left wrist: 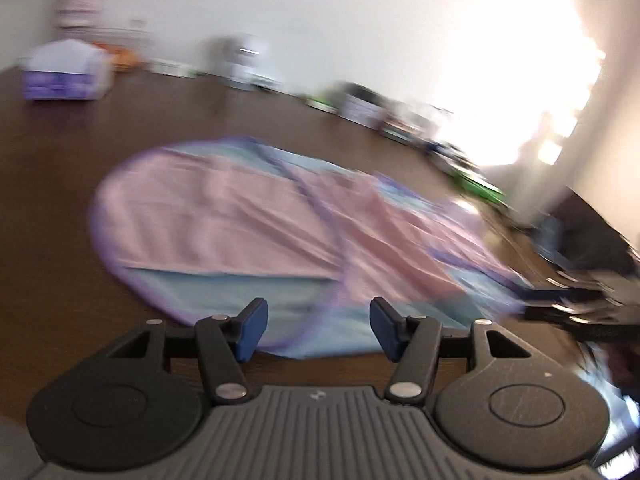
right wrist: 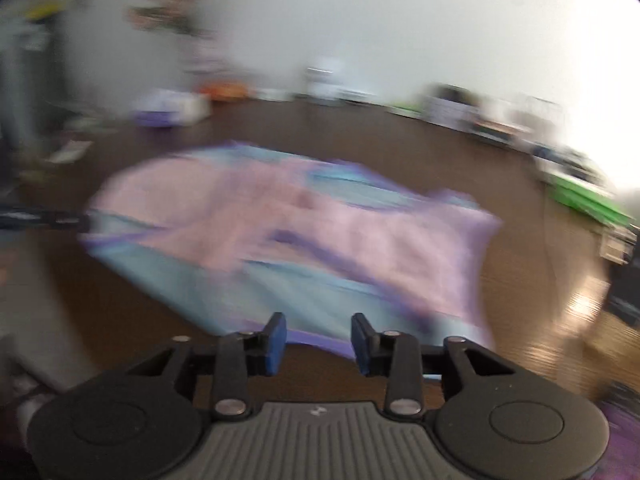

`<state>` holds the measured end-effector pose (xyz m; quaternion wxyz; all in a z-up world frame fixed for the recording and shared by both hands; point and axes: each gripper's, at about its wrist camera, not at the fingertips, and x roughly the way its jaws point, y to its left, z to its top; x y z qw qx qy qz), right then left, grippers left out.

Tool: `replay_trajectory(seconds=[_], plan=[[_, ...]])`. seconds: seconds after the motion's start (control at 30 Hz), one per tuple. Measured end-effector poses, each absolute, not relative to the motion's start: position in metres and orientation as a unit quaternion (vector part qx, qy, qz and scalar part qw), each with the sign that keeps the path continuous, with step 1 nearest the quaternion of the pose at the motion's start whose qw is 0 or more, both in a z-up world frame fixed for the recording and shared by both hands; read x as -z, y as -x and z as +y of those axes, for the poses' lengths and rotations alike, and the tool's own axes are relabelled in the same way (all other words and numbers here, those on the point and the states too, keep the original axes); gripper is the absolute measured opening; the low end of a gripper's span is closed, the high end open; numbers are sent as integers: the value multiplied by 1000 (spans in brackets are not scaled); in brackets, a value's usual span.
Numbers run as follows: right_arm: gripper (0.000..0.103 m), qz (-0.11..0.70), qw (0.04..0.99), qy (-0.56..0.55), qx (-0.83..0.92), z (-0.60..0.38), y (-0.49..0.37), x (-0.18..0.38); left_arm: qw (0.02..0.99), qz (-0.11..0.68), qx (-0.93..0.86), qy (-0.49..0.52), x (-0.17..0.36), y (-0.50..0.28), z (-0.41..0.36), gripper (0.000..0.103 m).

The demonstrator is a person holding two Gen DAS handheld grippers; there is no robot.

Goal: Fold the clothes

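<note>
A pink, blue and purple garment lies spread nearly flat on the dark wooden worktop, probably laid out so its edges can be reached for folding. The left gripper hovers with its blue-padded fingers apart and empty, the garment's near hem just ahead of and beneath the gap. The right gripper likewise has its fingers apart, holding nothing, with the purple-edged near border of the cloth just beyond their tips; heavy blur hides finer detail.

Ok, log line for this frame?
left claw open | right claw open | pink-blue garment flat on table | ungrasped | views blurred
</note>
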<state>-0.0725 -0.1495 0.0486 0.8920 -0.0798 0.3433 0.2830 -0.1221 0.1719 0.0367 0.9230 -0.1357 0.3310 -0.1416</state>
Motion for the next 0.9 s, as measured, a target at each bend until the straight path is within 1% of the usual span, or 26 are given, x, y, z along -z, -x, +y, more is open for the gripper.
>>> replay_trajectory(seconds=[0.03,0.1,0.13,0.17,0.2,0.27,0.33,0.37,0.4,0.43,0.47,0.5,0.53,0.57,0.6,0.63,0.67,0.7,0.73,0.77,0.8,0.9], plan=[[36,340,888,91,-298,-135,69,-44,924,337,136,122,-34,121,169,57],[33,348,885,107,-290,-114,62,-34,925,347,123,96,-28,121,166,38],[29,354,883,109,-288,-110,60,-29,925,349,114,96,-26,121,169,15],[23,359,881,108,-288,-108,58,-25,926,349,108,96,-24,122,173,3],[10,367,879,106,-286,-109,55,-21,925,348,113,100,-23,124,177,3],[8,373,881,93,-276,-115,59,-21,924,349,117,107,-22,125,183,3],[9,381,882,82,-266,-120,66,-25,922,352,118,114,-23,125,189,3],[10,377,884,77,-266,-121,70,-27,921,353,119,118,-24,125,192,7],[13,364,888,72,-271,-124,74,-31,920,352,121,120,-25,126,194,10],[25,356,888,71,-281,-125,76,-33,922,346,129,118,-26,128,195,21],[33,351,887,71,-292,-125,76,-34,923,341,137,113,-27,130,194,38],[42,347,886,73,-300,-126,75,-33,925,337,143,105,-28,131,192,44],[42,346,884,79,-304,-125,74,-30,928,333,140,94,-28,130,189,45],[41,348,882,87,-305,-122,74,-27,929,331,140,83,-27,130,187,45],[38,352,879,97,-305,-119,73,-23,929,333,145,72,-26,130,183,45],[31,356,878,107,-302,-116,73,-19,928,335,150,61,-24,130,180,41],[29,351,880,113,-298,-113,74,-17,928,337,155,50,-23,131,177,33],[21,347,881,115,-300,-111,74,-16,927,338,159,39,-22,131,173,25],[16,345,880,114,-307,-110,74,-16,926,340,164,28,-21,131,170,9],[13,345,879,113,-310,-110,74,-16,925,341,166,17,-20,131,167,2],[7,344,879,113,-311,-110,74,-15,926,340,162,8,-19,131,167,2],[5,351,878,108,-309,-112,67,-23,927,336,168,-1,-32,117,173,2]])
